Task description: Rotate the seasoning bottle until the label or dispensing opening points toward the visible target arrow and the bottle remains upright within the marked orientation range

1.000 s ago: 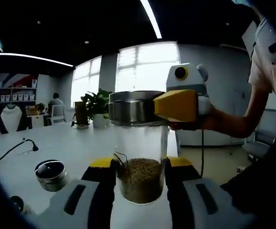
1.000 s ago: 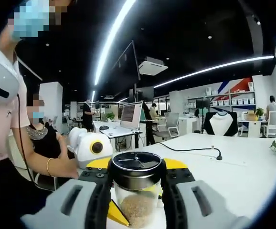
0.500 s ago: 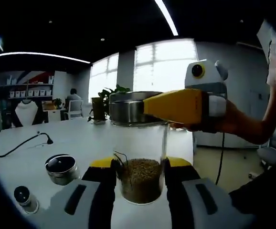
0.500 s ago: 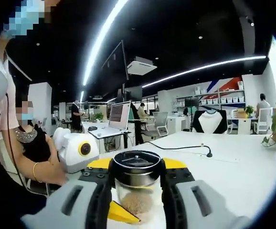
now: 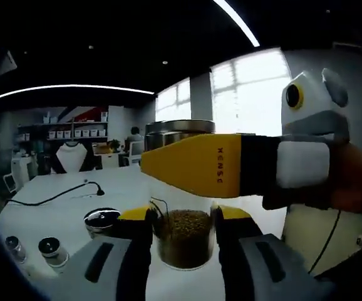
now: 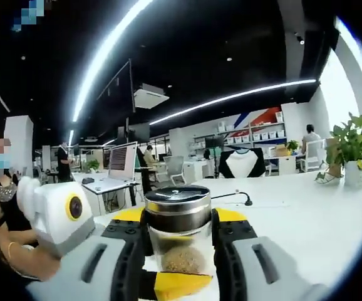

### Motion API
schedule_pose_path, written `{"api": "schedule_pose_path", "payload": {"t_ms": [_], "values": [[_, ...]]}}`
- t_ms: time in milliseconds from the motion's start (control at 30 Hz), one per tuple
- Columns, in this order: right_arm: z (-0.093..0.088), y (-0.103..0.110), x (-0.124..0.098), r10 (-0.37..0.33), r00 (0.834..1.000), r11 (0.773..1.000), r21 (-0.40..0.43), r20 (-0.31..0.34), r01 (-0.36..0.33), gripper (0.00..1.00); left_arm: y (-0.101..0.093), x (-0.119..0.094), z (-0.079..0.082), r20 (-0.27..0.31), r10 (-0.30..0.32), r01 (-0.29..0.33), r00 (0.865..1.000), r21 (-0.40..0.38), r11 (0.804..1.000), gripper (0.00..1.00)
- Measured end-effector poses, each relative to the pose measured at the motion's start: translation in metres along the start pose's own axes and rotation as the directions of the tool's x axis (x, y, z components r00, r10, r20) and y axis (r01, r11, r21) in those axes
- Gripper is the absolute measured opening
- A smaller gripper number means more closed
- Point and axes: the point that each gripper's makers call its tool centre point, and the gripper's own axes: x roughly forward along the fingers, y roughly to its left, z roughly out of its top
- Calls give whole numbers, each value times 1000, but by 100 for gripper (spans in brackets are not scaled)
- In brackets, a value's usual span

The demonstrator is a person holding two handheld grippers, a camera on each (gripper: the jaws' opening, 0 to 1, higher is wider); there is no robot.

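Bottle (image 5: 184,235), seasoning, clear glass w/ steel lid (image 6: 178,210), brown granules in lower part: sitting upright btwn both grippers, over white table (image 5: 56,210).

Left gripper (image 5: 182,251): jaws pressing against lower glass body either side, clamping bottle at granule level.

Right gripper (image 6: 180,241): jaws closing around lid/neck from opposite side; in left gripper view its yellow jaw is crossing in front of lid, w/ a hand (image 5: 350,182) behind it.

Step in hand (judged): twisting bottle about its vertical axis, one gripper steadying base, other turning top.

Doing it well, est.:
- keeping squeeze even on both pairs so glass isn't slipping or tipping;
- turning around bottle's own axis only, no sideways pull, since the two grips are at different heights;
- going slow, small increments, checking facing often.

Target arrow, label, dispensing opening: can't tell from these views; alignment progress unknown.

Nearby on table, left gripper view: small steel tin (image 5: 101,221) just beside left jaw, two small dark-capped jars (image 5: 52,249) near edge, black cable (image 5: 62,194) further back. Keep rotation clear of tin.
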Motion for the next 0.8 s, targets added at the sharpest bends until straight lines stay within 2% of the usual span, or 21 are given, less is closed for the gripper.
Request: {"api": "schedule_pose_path", "payload": {"t_ms": [33,100,200,267,433,500,533,567,600,667,800], "values": [[2,-3,-1,-50,999,999,9,12,49,38,1,0,0,2,11,-11,1000,-7,1000,42],[4,-1,0,-66,998,997,-32,17,67,38,1,1,4,26,23,-22,999,-16,1000,42],[4,1,1,-101,995,994,-43,10,102,38,4,0,6,38,69,-69,997,-1,998,42],[4,0,1,-124,992,992,-23,9,124,39,3,0,8,41,72,-73,997,-1,997,42],[4,0,4,-96,995,995,32,5,96,41,4,-2,11,56,68,-68,996,-12,998,42],[-4,1,6,-89,996,995,29,-27,90,50,3,-3,15,74,63,-62,995,-18,998,42],[0,-2,7,-94,996,993,64,-7,94,57,-1,-5,9,43,61,-60,997,-26,998,42],[2,-2,7,-91,996,994,68,3,91,66,-5,-3,13,70,58,-57,996,-5,998,42],[3,-3,8,-91,996,994,67,9,91,70,-5,-2,13,73,53,-53,996,-7,999,42],[6,-3,7,-100,995,994,44,14,99,74,-7,1,13,76,50,-50,996,-9,999,42],[3,-9,3,-155,987,988,-5,-37,155,86,-4,2,12,70,78,-78,995,6,997,42]]}}
